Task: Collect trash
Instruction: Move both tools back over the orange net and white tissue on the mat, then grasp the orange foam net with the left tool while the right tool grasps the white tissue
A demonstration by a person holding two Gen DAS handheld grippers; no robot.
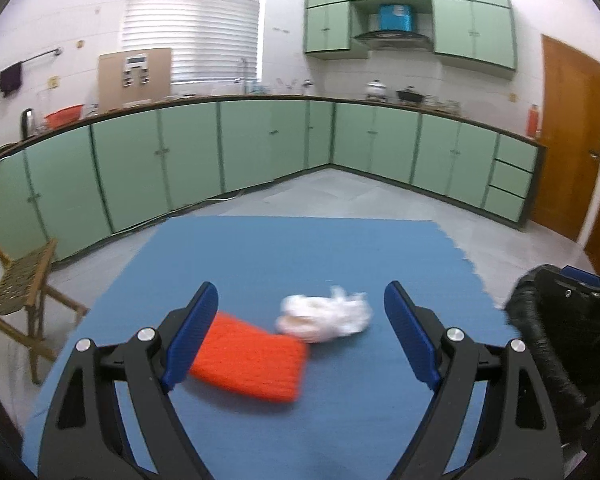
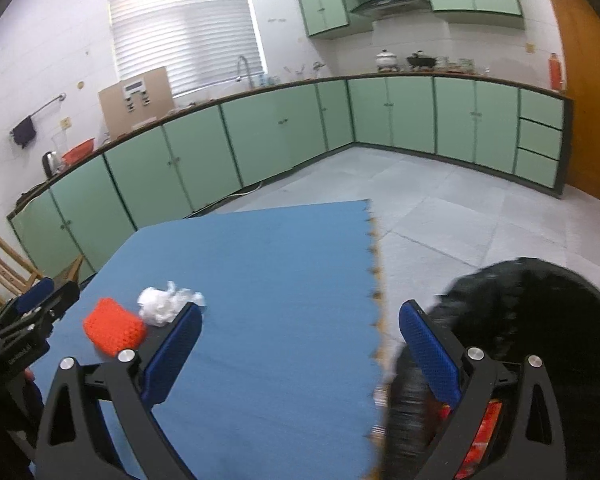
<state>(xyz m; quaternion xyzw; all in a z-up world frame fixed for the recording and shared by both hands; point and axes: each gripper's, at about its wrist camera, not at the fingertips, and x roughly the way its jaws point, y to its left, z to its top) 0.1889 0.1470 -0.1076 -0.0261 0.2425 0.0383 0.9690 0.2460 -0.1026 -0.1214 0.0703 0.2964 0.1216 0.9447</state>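
We see the left gripper (image 1: 300, 312) spread wide, its blue pads (image 1: 194, 328) well apart and pressing on nothing; it hangs above the mat with the trash lying in the gap as seen from its own camera, though no finger touches either piece. The right gripper (image 2: 300, 344) is likewise spread, holding nothing that we can make out. Its right finger sits against the rim of a black trash bag (image 2: 512, 320), whose open mouth shows something red (image 2: 484, 432) inside; whether the pad actually grips the bag's edge we cannot tell.

Below us lies a blue foam mat (image 1: 300, 248) with a toothed edge, spread on a grey tiled floor (image 2: 460, 208). Mint-green cabinets (image 1: 188, 148) run round the kitchen walls under a dark counter, with a shuttered window (image 1: 192, 20), a range hood, a wooden door (image 1: 568, 132) and a wooden folding chair (image 1: 16, 288) at the left.

The trash sits near the middle of the mat: an orange knitted pad (image 1: 252, 360) and a crumpled white wad (image 1: 328, 316), touching at one corner. The pad lies flat, its long axis slanting from near the left finger down toward the right in the left wrist view. The wad is a shapeless lump.
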